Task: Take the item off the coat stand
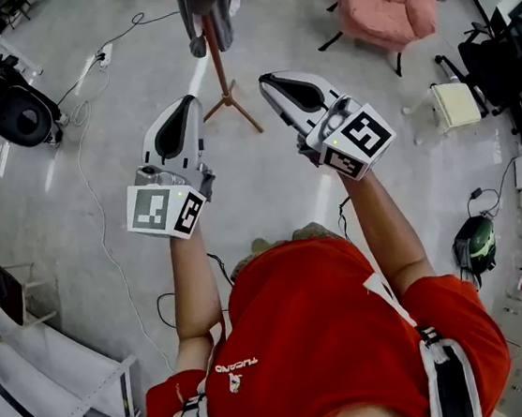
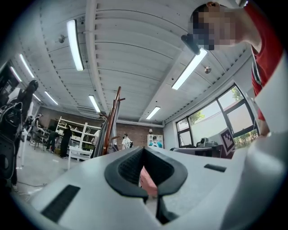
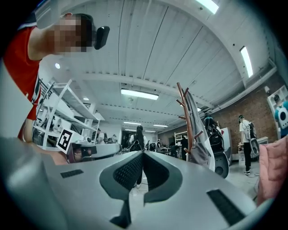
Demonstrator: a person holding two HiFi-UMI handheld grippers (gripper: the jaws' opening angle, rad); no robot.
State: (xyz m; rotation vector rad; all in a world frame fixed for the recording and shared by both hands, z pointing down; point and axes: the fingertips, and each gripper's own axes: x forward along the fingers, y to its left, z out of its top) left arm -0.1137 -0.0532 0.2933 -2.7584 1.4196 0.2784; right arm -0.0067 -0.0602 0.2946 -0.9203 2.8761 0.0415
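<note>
Left hand-held gripper and right hand-held gripper both have their jaws pressed together on nothing (neither holds anything). I judge the task not begun: the grey garment hangs on the coat stand, and both grippers are well apart from that stand.

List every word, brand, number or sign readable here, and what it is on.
"TUCANO", small and upside down, as best it reads: white print on the red shirt.
Marker cubes on left gripper and right gripper: square patterns only, no words.
Nothing else legible.
</note>
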